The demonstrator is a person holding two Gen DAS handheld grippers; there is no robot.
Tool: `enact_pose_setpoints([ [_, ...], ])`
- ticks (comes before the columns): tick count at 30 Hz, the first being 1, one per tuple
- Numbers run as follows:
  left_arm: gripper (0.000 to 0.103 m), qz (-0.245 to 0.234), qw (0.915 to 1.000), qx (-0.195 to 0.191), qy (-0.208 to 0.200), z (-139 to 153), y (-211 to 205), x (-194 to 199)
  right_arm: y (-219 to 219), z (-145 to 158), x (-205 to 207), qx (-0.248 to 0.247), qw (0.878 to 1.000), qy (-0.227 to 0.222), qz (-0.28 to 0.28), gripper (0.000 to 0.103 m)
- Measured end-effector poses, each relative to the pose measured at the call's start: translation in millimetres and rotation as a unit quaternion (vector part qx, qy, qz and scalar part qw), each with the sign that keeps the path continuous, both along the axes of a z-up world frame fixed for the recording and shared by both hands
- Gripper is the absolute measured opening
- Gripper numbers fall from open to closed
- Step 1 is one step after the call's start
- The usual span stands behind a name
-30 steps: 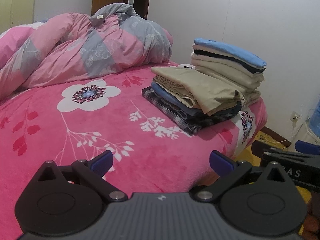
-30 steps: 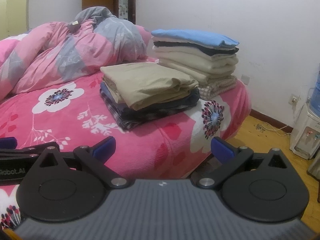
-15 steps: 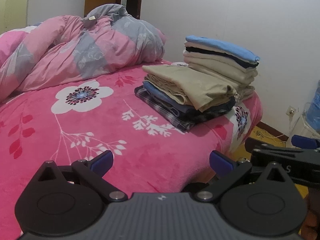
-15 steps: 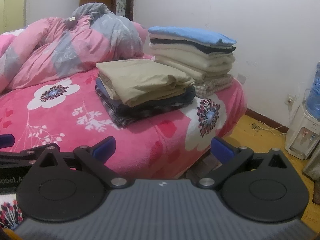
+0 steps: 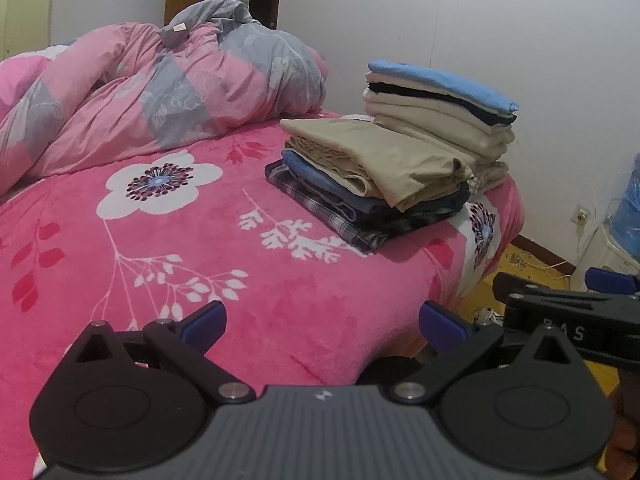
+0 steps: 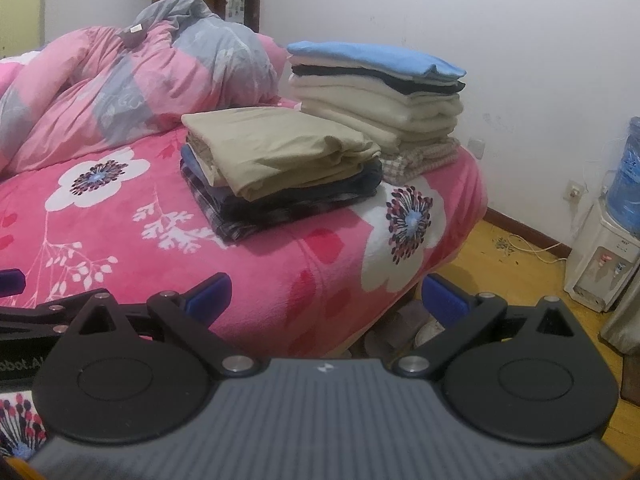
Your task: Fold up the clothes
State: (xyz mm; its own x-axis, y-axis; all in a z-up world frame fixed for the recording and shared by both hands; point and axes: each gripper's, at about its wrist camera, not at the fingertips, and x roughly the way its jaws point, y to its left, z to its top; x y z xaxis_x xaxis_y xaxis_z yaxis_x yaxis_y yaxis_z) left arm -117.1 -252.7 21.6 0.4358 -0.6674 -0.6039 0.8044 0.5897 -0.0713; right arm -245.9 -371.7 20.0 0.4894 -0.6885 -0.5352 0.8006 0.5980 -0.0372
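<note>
At the far left of the bed (image 5: 168,264), along its head edge, a pink and grey quilt (image 5: 168,88) lies bunched and unfolded, though it may be bedding and no part of the job. The middle of the flowered pink blanket is bare, with no loose garment showing. Near the right-hand far corner sit two finished piles: a low stack (image 5: 372,184) topped by a tan folded piece over blue and plaid ones, and just beside it, nearer the corner, a taller stack (image 5: 440,108) of cream pieces capped in blue. The left gripper (image 5: 322,322) hangs over the near edge of the bed with its jaws spread wide and nothing between them; the right gripper (image 6: 326,294) is likewise released and empty, past the near right corner, over the floor. Judging by this, the folding looks close to finished, unless more clothes wait out of view.
</note>
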Motion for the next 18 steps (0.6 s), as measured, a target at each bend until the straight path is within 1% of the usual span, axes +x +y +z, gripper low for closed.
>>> enact_pose_setpoints([
  [18,0.103,0.004,1.0,0.0,0.002,-0.7,2.5,3.6,0.6,-1.2,2.2,0.004,1.0,0.002,0.001,0.102],
])
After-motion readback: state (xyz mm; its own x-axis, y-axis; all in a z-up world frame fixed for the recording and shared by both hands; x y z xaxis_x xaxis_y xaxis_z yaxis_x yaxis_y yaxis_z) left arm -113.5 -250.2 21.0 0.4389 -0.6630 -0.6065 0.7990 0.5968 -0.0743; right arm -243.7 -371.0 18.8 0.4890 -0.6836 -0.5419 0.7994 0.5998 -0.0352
